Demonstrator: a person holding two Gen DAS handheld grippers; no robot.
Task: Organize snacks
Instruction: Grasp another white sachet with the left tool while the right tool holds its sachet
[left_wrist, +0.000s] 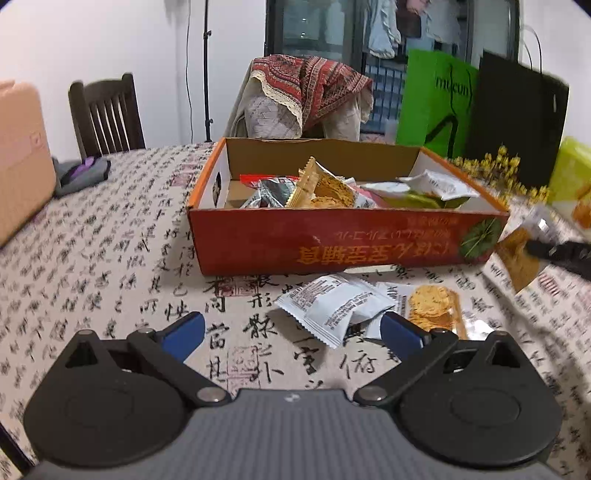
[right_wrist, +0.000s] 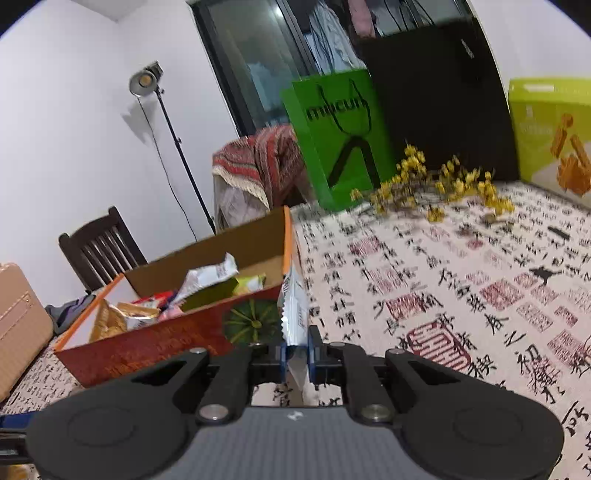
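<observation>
An open red cardboard box (left_wrist: 332, 243) sits mid-table, holding several snack packets (left_wrist: 325, 184). Two packets lie on the cloth in front of it: a white one (left_wrist: 336, 306) and an orange cracker one (left_wrist: 432, 306). My left gripper (left_wrist: 291, 332) is open and empty, low over the table just short of them. My right gripper (right_wrist: 295, 354) is shut on a silver and orange snack packet (right_wrist: 293, 306), held edge-on beside the box's right corner (right_wrist: 255, 321). It also shows in the left wrist view (left_wrist: 524, 251) at the right edge.
A green paper bag (left_wrist: 436, 99), a black bag (left_wrist: 517, 122) and yellow dried flowers (right_wrist: 436, 184) stand behind the box. A yellow-green snack carton (right_wrist: 554, 133) is at far right. A pink case (left_wrist: 22, 158) and chairs are at left.
</observation>
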